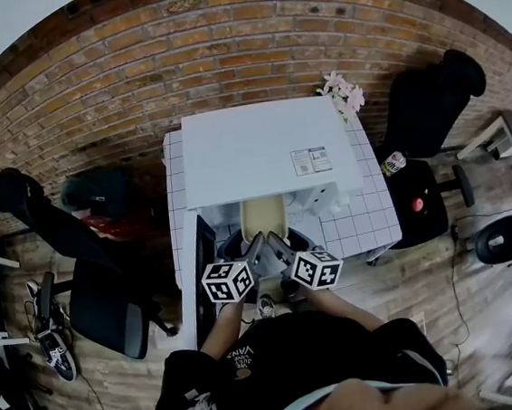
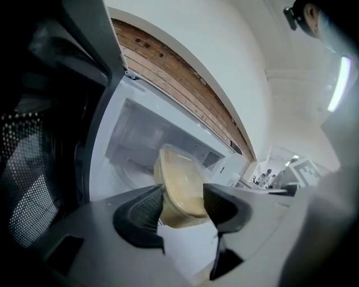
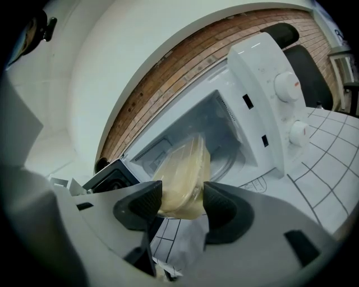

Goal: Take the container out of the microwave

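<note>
1. A white microwave [image 1: 268, 148] is seen from above on a tiled table [image 1: 371, 219]; its cavity is hidden beneath its top in the head view, whereas both gripper views look straight into it.
2. The dark door [image 1: 202, 278] is swung open on the left; it could be struck by the left gripper [image 1: 249, 246], which lies just beside it, if the pull drifts that way.
3. A beige lidded container [image 1: 263, 217] is held at the mouth of the cavity, partly outside it; what it contains cannot be told.
4. The left gripper is clamped on the container's near end, and the right gripper [image 1: 280, 242] is clamped beside it on the same end; only that end is pinched, so the far end could sag or the container could slip if the two hands are drawn back unevenly.
5. Two round dials [image 3: 286, 87] are shown only in the right gripper view; the door's perforated screen [image 2: 28, 162] is shown only in the left gripper view.
</note>
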`<action>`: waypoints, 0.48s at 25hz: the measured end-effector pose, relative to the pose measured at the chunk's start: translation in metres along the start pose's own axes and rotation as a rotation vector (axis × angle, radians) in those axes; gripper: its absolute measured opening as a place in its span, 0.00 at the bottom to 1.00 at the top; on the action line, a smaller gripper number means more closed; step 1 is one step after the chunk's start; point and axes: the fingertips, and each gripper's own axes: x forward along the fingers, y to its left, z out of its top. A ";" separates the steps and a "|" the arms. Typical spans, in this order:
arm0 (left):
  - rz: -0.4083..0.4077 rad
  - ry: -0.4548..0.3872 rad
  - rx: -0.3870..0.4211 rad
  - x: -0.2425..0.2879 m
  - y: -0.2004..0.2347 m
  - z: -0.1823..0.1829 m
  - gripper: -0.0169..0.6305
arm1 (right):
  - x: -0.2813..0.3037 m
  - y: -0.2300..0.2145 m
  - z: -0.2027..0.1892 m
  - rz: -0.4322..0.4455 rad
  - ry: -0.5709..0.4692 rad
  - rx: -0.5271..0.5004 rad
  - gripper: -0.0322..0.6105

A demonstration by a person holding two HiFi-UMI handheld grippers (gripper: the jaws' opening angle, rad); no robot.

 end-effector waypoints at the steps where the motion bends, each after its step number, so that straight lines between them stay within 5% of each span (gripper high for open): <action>1: 0.001 0.000 0.000 -0.003 -0.001 -0.002 0.38 | -0.002 0.001 -0.002 0.002 0.002 -0.001 0.40; 12: 0.063 -0.035 -0.010 -0.017 -0.022 -0.009 0.38 | -0.023 0.002 -0.003 0.068 0.046 -0.021 0.40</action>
